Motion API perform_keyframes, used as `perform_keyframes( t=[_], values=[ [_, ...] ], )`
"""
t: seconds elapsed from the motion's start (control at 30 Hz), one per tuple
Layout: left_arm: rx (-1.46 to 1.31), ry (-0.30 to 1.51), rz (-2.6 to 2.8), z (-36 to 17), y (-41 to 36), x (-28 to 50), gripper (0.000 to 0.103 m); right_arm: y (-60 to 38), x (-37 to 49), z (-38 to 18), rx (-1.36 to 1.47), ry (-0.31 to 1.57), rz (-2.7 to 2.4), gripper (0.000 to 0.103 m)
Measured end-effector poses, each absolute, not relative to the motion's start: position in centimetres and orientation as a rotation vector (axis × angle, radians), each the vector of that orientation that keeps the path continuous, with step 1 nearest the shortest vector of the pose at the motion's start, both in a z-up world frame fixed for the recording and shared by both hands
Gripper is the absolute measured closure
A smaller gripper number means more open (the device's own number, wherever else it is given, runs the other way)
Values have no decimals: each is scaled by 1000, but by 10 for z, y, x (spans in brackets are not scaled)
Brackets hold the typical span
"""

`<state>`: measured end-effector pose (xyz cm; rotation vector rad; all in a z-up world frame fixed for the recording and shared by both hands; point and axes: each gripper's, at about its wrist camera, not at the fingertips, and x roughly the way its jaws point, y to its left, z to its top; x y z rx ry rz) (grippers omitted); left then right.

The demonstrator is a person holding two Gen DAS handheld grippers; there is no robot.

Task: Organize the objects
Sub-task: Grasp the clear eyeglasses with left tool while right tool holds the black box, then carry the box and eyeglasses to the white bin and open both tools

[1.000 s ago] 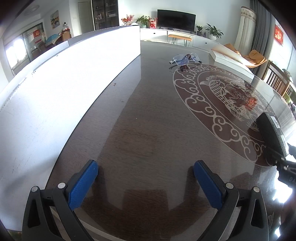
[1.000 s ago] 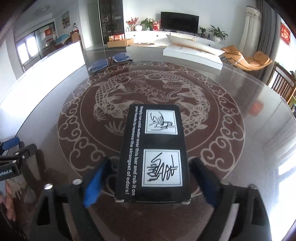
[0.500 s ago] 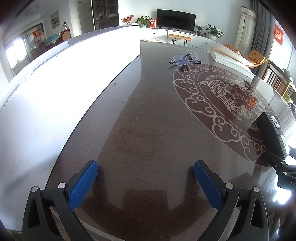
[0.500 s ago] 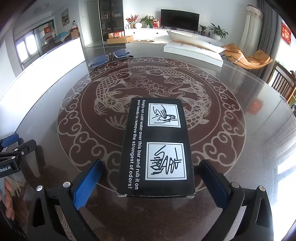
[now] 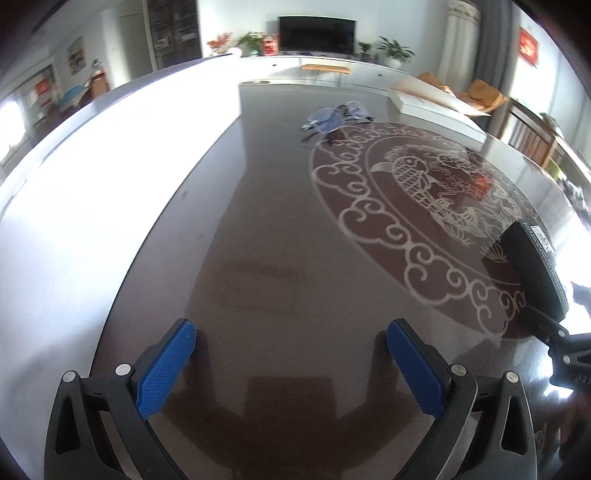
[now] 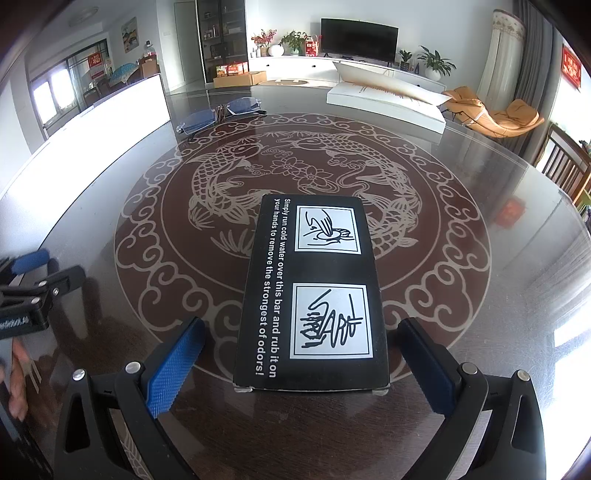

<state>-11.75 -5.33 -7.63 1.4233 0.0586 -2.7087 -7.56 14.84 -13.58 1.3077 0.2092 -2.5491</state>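
We held both hand-held grippers spread: the right hand-held gripper (image 6: 295,354) straddled the black box (image 6: 310,295) without touching it, the left hand-held gripper (image 5: 291,354) over bare bench (image 5: 258,221).

Television (image 6: 359,36) on far cabinet; orange chair (image 6: 496,114) right.

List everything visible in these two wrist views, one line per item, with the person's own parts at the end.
black box: 1, black with white text and two pictograms, flat on the table between the right gripper's open fingers
glasses: 1 pair, blue-tinted lenses, far left of the fish pattern
table: 1, dark glossy with pale fish motif
white panel: 1, white, along the table's left edge
white flat box: 1, far side
left gripper: 1, blue pads, open, empty
right gripper: 1, blue pads, open
hand: 1, lower left edge, blurred
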Motion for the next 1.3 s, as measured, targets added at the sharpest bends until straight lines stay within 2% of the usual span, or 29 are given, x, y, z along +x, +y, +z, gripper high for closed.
perform_keyframes(
  t=[0.13, 0.33, 0.63, 0.7, 0.73, 0.77, 0.8, 0.87, 1.3],
  values=[
    [1476, -16, -2793, -74, -60, -190, 0, 149, -76, -136, 1308, 209, -2549, 0],
    [1456, 10, -2770, -74, -68, -281, 0, 148, -76, -136, 1308, 209, -2549, 0],
    [1443, 64, -2691, -72, -49, -367, 0, 148, -76, -136, 1309, 209, -2550, 0],
    [1479, 20, -2723, -72, -44, -377, 0, 148, -76, -136, 1309, 209, -2550, 0],
    [1481, 12, -2736, -71, -44, -379, 3, 148, -76, -136, 1309, 209, -2550, 0],
    [1442, 2, -2763, -68, -43, -375, 28, 149, -76, -136, 1309, 209, -2550, 0],
    [1412, -20, -2792, -64, -42, -369, 58, 148, -76, -136, 1309, 209, -2550, 0],
    [1401, -74, -2812, -63, -36, -349, 75, 148, -76, -136, 1309, 208, -2550, 0],
    [1325, -56, -2767, -64, 4, -88, 74, 148, -76, -136, 1309, 208, -2552, 0]
  ],
)
